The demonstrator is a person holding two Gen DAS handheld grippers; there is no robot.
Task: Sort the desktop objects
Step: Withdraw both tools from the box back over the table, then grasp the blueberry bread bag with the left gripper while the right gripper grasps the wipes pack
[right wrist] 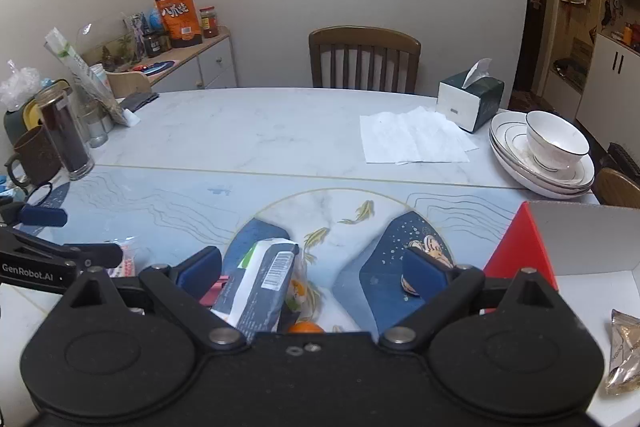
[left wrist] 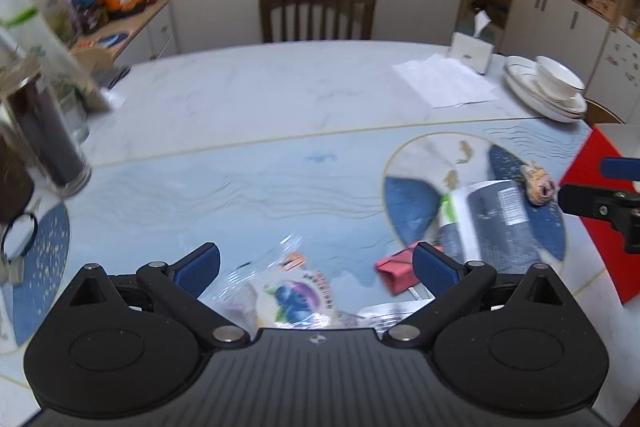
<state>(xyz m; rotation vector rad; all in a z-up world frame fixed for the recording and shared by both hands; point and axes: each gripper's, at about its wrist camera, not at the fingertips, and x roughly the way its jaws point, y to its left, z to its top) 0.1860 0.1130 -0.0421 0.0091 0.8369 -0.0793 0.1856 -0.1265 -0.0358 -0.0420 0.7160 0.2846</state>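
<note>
**Both tongs wide apart over the clutter, nothing gripped**

Left tongs (left wrist: 316, 267) hang with jaws spread wide, empty. Right tongs (right wrist: 312, 269) likewise spread, empty. Neither pad touches anything that I can see.

Things to sort lie on the blue mat (left wrist: 240, 183) at the near edge of the table (right wrist: 260, 123):
- clear snack bag (left wrist: 294, 297) with a purple print, between and below the left jaws, part hidden by the tool body;
- pink folded packet (left wrist: 394, 273), just beside the left tool's right-hand finger (left wrist: 434, 269);
- grey-and-white pouch (right wrist: 266, 283) with a barcode, lying partly between the right jaws, close to the left-hand one;
- something orange (right wrist: 306, 327) tucked under the pouch's near end, mostly hidden; cannot tell what it is;
- small crumpled wrapper (left wrist: 538, 183) farther out, near the red box (right wrist: 520, 247);
- another clear packet (right wrist: 624, 351) on the table right of the box.

The box looks like the likely drop place; a judgement only.

Risks from here:
- Snack bag is slick and crinkled. Closing on loose film alone could let it slide out mid-carry.
- Left tool's right-hand finger sits so near the pink packet that a close could catch both, or flick the packet away.
- Pouch sits off-centre in the right jaws. A pinch there may pivot it and drag the orange thing off the near edge.
- The two tools are near each other; the left view is blurred, so fine placement is hard to read.
</note>
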